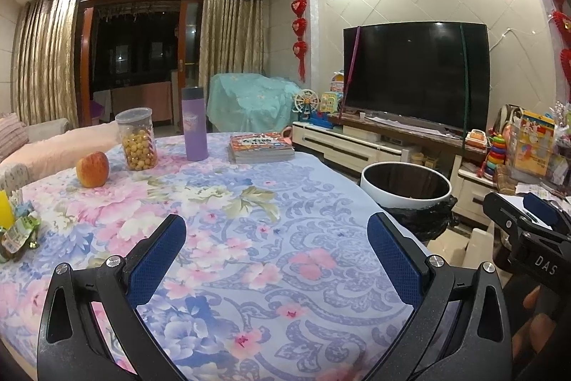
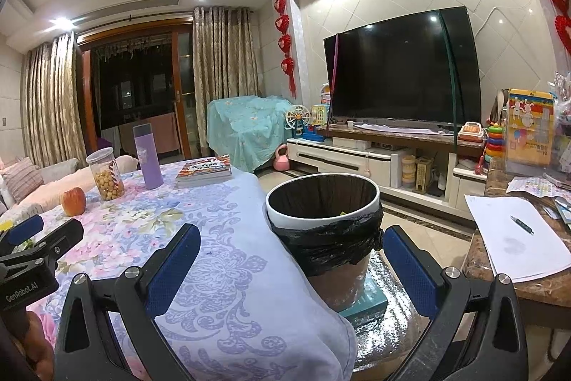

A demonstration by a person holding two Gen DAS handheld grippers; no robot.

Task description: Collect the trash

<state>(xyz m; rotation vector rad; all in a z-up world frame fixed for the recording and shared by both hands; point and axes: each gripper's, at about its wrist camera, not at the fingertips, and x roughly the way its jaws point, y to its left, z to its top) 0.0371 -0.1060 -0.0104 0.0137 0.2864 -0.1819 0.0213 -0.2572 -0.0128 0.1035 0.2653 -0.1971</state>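
My left gripper (image 1: 276,259) hangs open over the floral tablecloth (image 1: 249,202) with nothing between its blue pads. Crumpled green-and-white wrappers (image 1: 19,234) lie at the table's far left edge, beside a yellow object (image 1: 5,209). The trash bin (image 1: 403,200), white-rimmed with a black liner, stands past the table's right edge. My right gripper (image 2: 292,270) is open and empty, straddling the table corner and the trash bin (image 2: 303,220) just ahead. A small green scrap (image 2: 342,213) shows inside the bin. Each gripper appears at the edge of the other's view: right gripper (image 1: 514,206), left gripper (image 2: 46,231).
On the table's far side stand an apple (image 1: 92,168), a clear jar of yellow balls (image 1: 137,140), a purple bottle (image 1: 194,124) and stacked books (image 1: 260,147). A marble side table (image 2: 535,288) with papers (image 2: 514,234) and a pen (image 2: 521,224) is at right. A TV cabinet (image 2: 357,163) stands behind.
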